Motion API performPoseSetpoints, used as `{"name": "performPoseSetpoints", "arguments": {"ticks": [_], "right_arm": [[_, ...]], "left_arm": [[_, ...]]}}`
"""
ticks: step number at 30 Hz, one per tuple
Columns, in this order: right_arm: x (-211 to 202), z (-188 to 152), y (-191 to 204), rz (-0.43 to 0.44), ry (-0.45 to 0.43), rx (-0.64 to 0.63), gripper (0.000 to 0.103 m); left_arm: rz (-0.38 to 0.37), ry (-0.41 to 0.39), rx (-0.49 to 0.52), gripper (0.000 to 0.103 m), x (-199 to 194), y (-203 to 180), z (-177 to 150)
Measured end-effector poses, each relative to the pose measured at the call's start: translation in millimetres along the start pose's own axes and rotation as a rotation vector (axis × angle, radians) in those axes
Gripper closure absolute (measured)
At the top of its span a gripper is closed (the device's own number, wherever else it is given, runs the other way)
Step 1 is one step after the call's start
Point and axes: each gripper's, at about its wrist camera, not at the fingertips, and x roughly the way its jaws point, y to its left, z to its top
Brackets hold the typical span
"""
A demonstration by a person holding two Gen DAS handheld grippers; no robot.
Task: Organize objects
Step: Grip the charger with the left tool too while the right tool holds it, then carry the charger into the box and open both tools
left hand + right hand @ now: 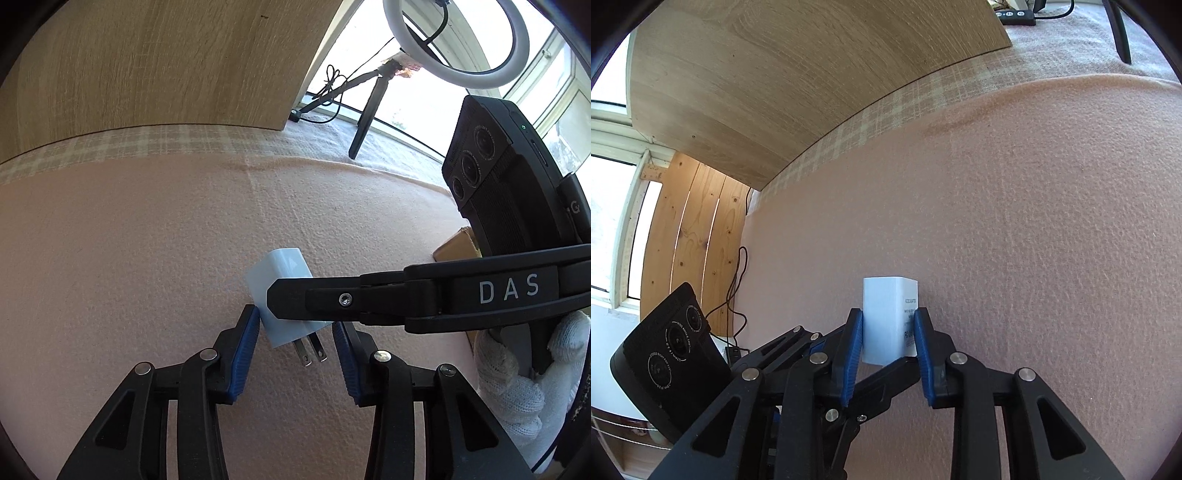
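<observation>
Between our right gripper (888, 341) fingers we clamp the white charger (889, 320), both blue pads pressed flat on its sides, its printed label turned toward the right pad. Seen from the left wrist, the same charger (280, 295) sits above the pink blanket (129, 240) with its two metal prongs (310, 352) pointing back toward us. Our left gripper (295, 341) stands partly open around the prong end: its left pad (245, 354) touches, or all but touches, the charger's corner, while the right pad stands clear of the prongs, so it grips nothing. The right gripper's black finger crosses in front of the charger from the right and blocks most of its far half, and behind that finger rises the right tool's camera housing (491, 166), with a white-gloved hand (532, 384) below it. A brown cardboard piece (458, 247) shows just beyond, mostly hidden. To the left and ahead the blanket lies open up to a plaid strip (129, 144) and a wooden panel (166, 62). Far right of the panel stand a tripod leg (365, 125) and a ring light (454, 48) before a bright window.
</observation>
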Motion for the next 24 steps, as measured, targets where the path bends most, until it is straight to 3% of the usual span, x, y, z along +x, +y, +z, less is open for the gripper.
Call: {"name": "performPoseSetpoints", "arguments": {"ticks": [15, 24], "right_arm": [[-110, -36, -16, -0.065, -0.179, 0.031, 0.078], [-191, -67, -70, -0.114, -0.281, 0.122, 0.078]], "left_arm": [[-0.091, -0.001, 0.178, 0.060, -3, -117, 10], [-0.191, 0.043, 0.308, 0.060, 14, -211, -7]]}}
